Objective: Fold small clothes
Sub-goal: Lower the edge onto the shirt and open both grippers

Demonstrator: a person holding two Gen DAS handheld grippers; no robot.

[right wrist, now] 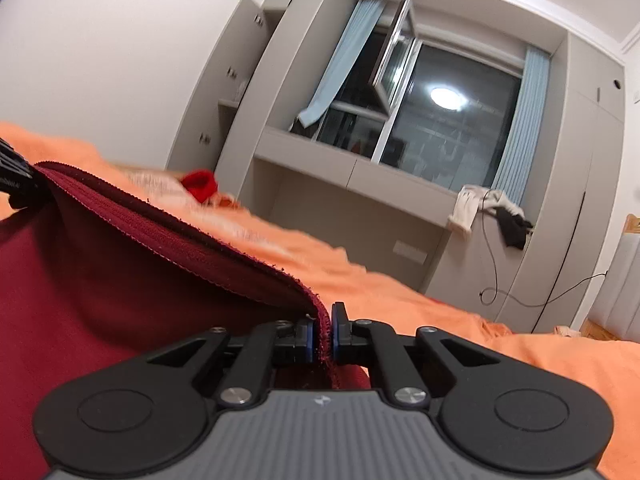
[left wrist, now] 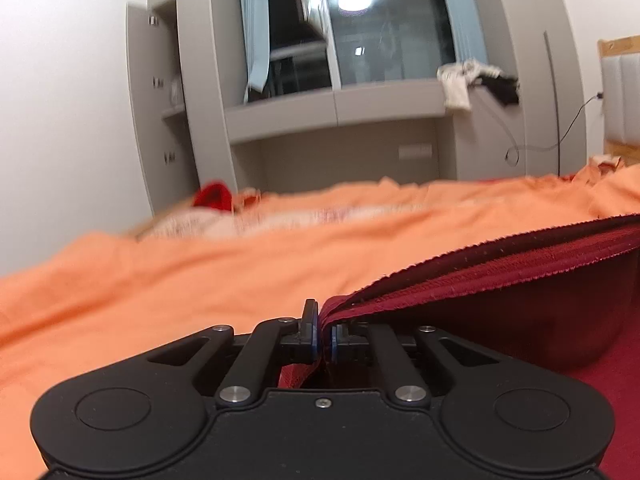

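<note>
A dark red garment [left wrist: 520, 300] with a ribbed hem hangs between both grippers above an orange bed sheet [left wrist: 180, 272]. My left gripper [left wrist: 323, 330] is shut on one corner of its hem, and the cloth stretches away to the right. In the right wrist view my right gripper [right wrist: 326, 334] is shut on the other corner of the dark red garment [right wrist: 120, 280], whose hem runs up and left to the black tip of the left gripper [right wrist: 16, 180] at the frame's edge. A small bright red piece of clothing [left wrist: 214, 196] [right wrist: 200, 184] lies far back on the bed.
Grey built-in cabinets [left wrist: 200, 100] and a window ledge [left wrist: 336, 108] stand behind the bed. White and black clothes [left wrist: 476, 80] [right wrist: 492, 210] are heaped on the ledge. A cable [right wrist: 532, 292] trails down the cabinet. A padded headboard [left wrist: 622, 96] is at the right.
</note>
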